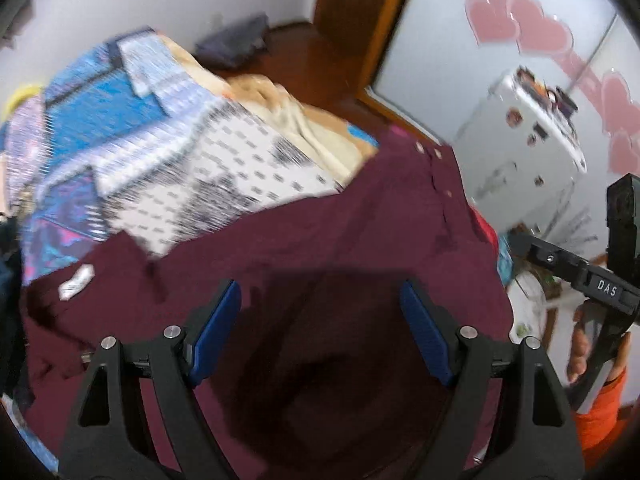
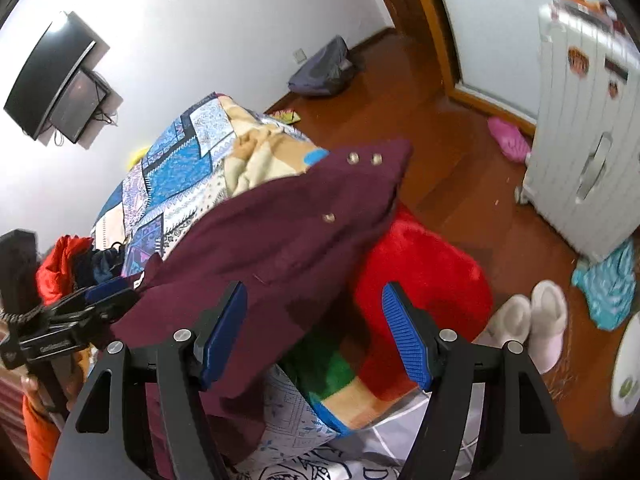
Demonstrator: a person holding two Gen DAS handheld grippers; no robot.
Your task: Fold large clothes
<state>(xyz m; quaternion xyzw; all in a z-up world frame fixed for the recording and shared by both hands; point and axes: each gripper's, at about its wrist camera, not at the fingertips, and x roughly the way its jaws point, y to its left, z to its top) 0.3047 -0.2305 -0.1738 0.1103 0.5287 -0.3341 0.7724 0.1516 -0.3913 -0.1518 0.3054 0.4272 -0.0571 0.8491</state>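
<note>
A large maroon garment with metal snaps and a white label lies spread over the bed. It also shows in the right wrist view, draped over the bed's corner. My left gripper is open and empty just above the cloth. My right gripper is open and empty above the garment's near edge. The right gripper's body shows at the right of the left wrist view. The left gripper shows at the left of the right wrist view, at the garment's edge.
The bed has a blue patchwork cover and a beige blanket. A red plush cushion lies by the bed. White slippers, a white cabinet, a grey bag and a teal cloth are on the wooden floor.
</note>
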